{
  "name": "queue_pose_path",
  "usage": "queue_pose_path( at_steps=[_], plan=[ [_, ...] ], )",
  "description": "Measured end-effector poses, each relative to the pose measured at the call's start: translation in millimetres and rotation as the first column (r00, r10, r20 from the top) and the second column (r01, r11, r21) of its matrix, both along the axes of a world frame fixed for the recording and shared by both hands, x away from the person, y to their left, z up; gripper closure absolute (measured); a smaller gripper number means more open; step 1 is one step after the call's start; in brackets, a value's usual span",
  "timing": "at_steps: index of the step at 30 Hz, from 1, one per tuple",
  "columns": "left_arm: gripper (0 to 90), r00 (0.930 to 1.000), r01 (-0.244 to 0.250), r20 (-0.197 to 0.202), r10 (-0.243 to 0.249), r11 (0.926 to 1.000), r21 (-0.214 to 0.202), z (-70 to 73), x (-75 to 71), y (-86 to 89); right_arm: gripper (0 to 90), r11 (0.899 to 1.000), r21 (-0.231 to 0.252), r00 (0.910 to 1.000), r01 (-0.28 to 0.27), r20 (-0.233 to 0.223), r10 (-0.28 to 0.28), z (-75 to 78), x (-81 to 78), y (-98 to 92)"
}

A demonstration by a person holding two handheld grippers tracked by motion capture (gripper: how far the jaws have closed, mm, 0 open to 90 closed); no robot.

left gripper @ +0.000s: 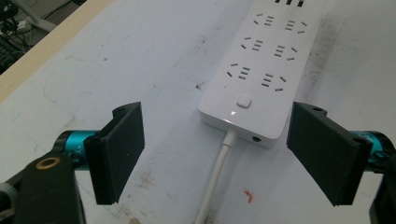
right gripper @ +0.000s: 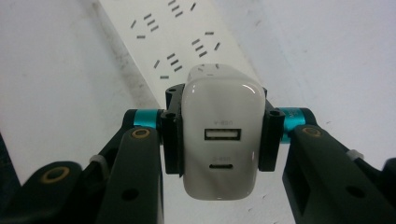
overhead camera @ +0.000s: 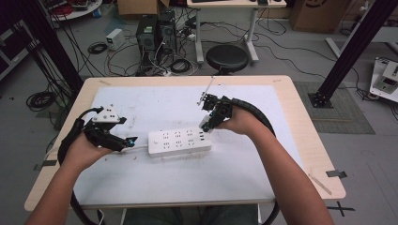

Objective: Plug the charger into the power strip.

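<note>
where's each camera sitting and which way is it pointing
High view: above the person's side, looking forward and down on the table; both forearms show.
Left gripper view: rides the left hand-held gripper, looking along its open jaws at the power strip.
Right gripper view: rides the right hand-held gripper, looking along jaws clamped on a white charger.
Shared: all three show the power strip.

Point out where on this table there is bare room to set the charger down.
Free: the white mat between the power strip and the table's far edge, and the wide stretch between the strip and the near edge. Crowded: the strip's ends, where the left gripper and right gripper, holding the charger, sit.
</note>
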State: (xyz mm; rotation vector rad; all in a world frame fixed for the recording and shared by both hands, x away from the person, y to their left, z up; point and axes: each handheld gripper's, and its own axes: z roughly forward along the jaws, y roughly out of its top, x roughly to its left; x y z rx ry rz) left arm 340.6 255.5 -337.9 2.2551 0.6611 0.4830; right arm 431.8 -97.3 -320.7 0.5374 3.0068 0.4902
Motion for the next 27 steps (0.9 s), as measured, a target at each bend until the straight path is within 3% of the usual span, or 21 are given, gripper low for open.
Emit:
queue_pose_path(
  at_steps=[2, 7, 12, 18, 22, 27],
  plan=[
    [19.2, 1.0000, -0.002, -0.001, 0.002, 1.0000, 0.005, 0.3, -1.0, 0.3, 63.4, 1.000, -0.010, 0.9998, -0.016, -0.012, 0.016, -1.1, 1.7, 2.3],
    [19.2, 1.0000, 0.001, -0.004, -0.001, 0.9996, 0.027, 2.8, -5.5, 3.6, 63.4, 0.988, -0.067, 0.9901, -0.138, -0.037, 0.135, -5.5, 12.2, 19.4],
    [19.2, 1.0000, -0.008, -0.005, 0.008, 0.9998, 0.018, 3.2, -9.0, 6.4, 63.4, 0.968, -0.091, 0.9727, -0.232, -0.033, 0.230, -7.0, 19.2, 36.6],
    [19.2, 0.9999, -0.010, -0.008, 0.010, 0.9996, 0.027, 3.4, -11.0, 9.6, 63.3, 0.936, -0.105, 0.9419, -0.335, -0.016, 0.336, -11.6, 23.5, 54.7],
    [19.2, 0.9999, -0.014, -0.007, 0.014, 0.9996, 0.025, 2.5, -11.1, 11.6, 63.3, 0.916, -0.119, 0.9233, -0.383, -0.016, 0.384, -18.4, 25.2, 63.3],
    [19.2, 0.9998, -0.016, -0.011, 0.016, 0.9996, 0.023, 0.3, -11.1, 14.2, 63.3, 0.908, -0.138, 0.9175, -0.397, -0.028, 0.397, -26.0, 28.2, 68.7]
  ],
)
